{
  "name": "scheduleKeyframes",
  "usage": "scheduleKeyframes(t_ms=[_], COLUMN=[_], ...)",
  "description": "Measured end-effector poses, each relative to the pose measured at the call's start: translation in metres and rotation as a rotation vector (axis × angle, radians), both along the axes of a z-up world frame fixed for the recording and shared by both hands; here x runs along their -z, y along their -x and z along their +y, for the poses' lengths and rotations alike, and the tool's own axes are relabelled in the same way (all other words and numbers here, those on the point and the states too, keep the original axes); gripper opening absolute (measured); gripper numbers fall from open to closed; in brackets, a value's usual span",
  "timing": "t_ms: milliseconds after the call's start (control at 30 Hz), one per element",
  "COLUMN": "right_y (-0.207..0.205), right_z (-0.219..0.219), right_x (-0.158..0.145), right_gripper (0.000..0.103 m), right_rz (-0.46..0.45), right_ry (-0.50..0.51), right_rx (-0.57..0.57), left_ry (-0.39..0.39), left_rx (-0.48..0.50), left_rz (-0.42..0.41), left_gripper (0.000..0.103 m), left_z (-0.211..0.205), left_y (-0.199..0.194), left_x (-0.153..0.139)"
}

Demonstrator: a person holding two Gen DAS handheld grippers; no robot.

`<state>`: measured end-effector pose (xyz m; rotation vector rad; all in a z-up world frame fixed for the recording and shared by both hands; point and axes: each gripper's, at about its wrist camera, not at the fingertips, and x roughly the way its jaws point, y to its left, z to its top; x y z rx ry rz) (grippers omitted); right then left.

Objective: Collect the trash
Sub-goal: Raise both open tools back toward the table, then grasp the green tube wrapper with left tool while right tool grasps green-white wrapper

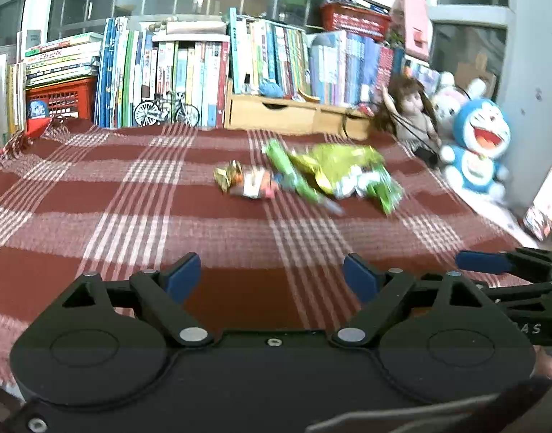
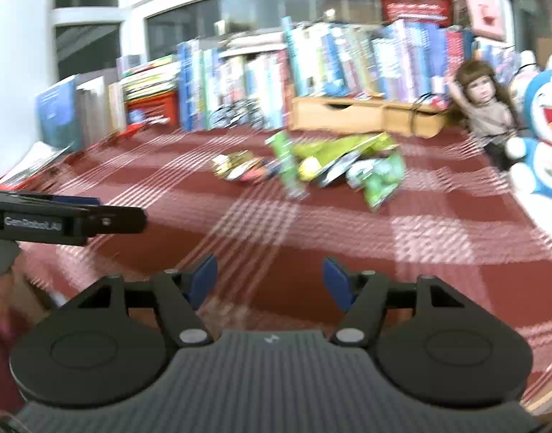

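A heap of crumpled snack wrappers lies in the middle of the red plaid cloth: green and yellow bags and a smaller gold and orange wrapper to their left. My left gripper hovers well short of the heap, jaws wide open, nothing between the blue pads. My right gripper is likewise open and empty, some way before the wrappers. Each gripper shows at the edge of the other's view: the right gripper and the left gripper.
A row of books and a wooden drawer box line the far edge. A doll and a blue plush toy sit at the right. A red crate stands far left, with a model bicycle by the books.
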<state>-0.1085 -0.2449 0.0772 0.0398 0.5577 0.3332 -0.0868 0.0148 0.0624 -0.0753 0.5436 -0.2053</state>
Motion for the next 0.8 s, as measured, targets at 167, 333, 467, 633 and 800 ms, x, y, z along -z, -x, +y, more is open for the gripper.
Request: scheduleKeyframes(t_ms=[167, 333, 467, 633, 800], right_y=[-0.052, -0.102, -0.136, -0.173, -0.202], right_z=[-0.021, -0.038, -0.042, -0.042, -0.037], right_x=[-0.007, -0.001, 0.011, 0.027, 0.041], right_gripper=[0.078, 0.079, 0.080, 0.080, 0.080], right_rz=[-0.007, 0.004, 0.032, 0.065, 0.103], right_ry=[0.011, 0.018, 0.043, 0.031, 0.047], right_rx=[0.106, 0.166, 0.176, 0.176, 0.174], left_ry=[-0.022, -0.038, -0.084, -0.086, -0.081], left_rx=[-0.042, -0.045, -0.058, -0.070, -0.066], left_rz=[-0.015, -0.013, 0.010, 0.048, 0.071], left_gripper=[0.087, 0.086, 0.086, 0.086, 0.083], left_z=[-0.007, -0.019, -0.030, -0.034, -0.035], left_y=[-0.063, -0.123, -0.164, -0.204, -0.227], left_x=[0.005, 0.019, 0.034, 0.053, 0.067])
